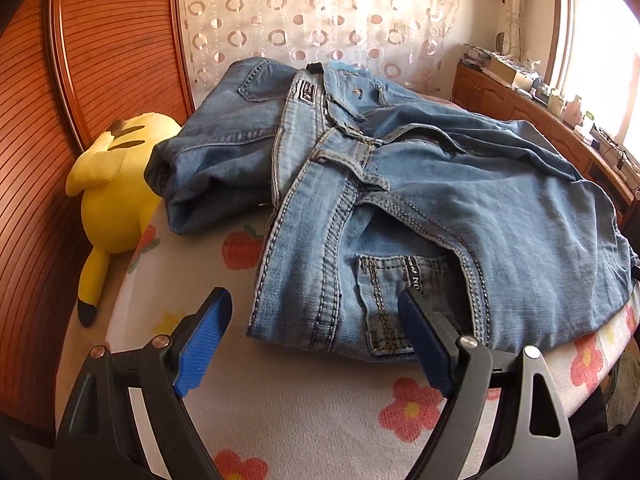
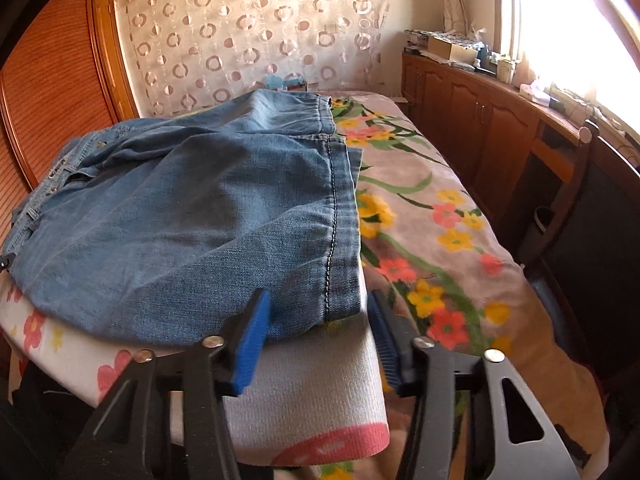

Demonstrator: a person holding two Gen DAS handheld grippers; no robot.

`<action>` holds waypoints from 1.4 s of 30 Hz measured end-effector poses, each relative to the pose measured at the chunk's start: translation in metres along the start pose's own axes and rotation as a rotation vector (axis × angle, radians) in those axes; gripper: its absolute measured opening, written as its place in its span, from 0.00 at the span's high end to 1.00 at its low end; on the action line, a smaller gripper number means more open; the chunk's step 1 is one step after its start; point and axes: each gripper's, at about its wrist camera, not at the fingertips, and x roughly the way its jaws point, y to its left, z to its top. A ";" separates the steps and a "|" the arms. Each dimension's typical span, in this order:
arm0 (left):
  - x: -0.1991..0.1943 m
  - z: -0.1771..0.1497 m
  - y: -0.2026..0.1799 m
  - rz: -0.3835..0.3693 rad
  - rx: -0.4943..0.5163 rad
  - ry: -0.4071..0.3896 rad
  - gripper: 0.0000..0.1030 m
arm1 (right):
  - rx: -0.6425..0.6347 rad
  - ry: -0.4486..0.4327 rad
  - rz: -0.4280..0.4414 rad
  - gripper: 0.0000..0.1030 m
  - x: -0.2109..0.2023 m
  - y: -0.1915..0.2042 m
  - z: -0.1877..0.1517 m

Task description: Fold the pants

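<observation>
Light blue jeans [image 1: 400, 184] lie loosely folded and rumpled on a flower-print bed cover [image 1: 320, 408]. In the left wrist view their waistband and back pocket [image 1: 384, 304] face me. My left gripper [image 1: 314, 294] stands wide open at the near edge of that waist end, one blue pad on each side of it and neither touching it. In the right wrist view the hemmed leg ends [image 2: 340, 216] of the jeans [image 2: 180, 216] lie flat. My right gripper [image 2: 318, 296] straddles the near hem corner with its jaws partly apart, and the cloth there is not bunched.
A yellow plush toy [image 1: 108, 196] lies left of the jeans against a ribbed wooden headboard [image 1: 40, 160]. Wooden cabinets [image 2: 480, 128] with clutter run under the window on the right. A dark chair [image 2: 580, 208] stands beside the bed. A patterned curtain [image 2: 256, 32] hangs behind.
</observation>
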 end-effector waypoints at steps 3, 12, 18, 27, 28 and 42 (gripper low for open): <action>0.001 -0.001 0.002 -0.008 -0.009 0.001 0.17 | -0.015 -0.025 -0.017 0.70 -0.006 0.000 0.004; -0.019 0.001 0.013 -0.030 -0.052 -0.064 0.17 | -0.065 -0.075 0.002 0.82 -0.018 0.007 -0.009; -0.027 0.003 0.026 -0.042 -0.111 -0.104 0.17 | -0.063 -0.073 -0.002 0.82 -0.013 0.004 -0.005; 0.003 0.000 0.025 0.003 -0.098 -0.006 0.23 | -0.068 -0.054 -0.010 0.82 -0.008 0.006 -0.002; 0.006 0.000 0.023 0.005 -0.098 0.002 0.23 | -0.070 -0.051 -0.010 0.82 -0.007 0.007 -0.002; 0.006 0.002 0.012 -0.030 -0.062 0.000 0.69 | -0.119 -0.007 0.001 0.82 0.012 0.008 0.013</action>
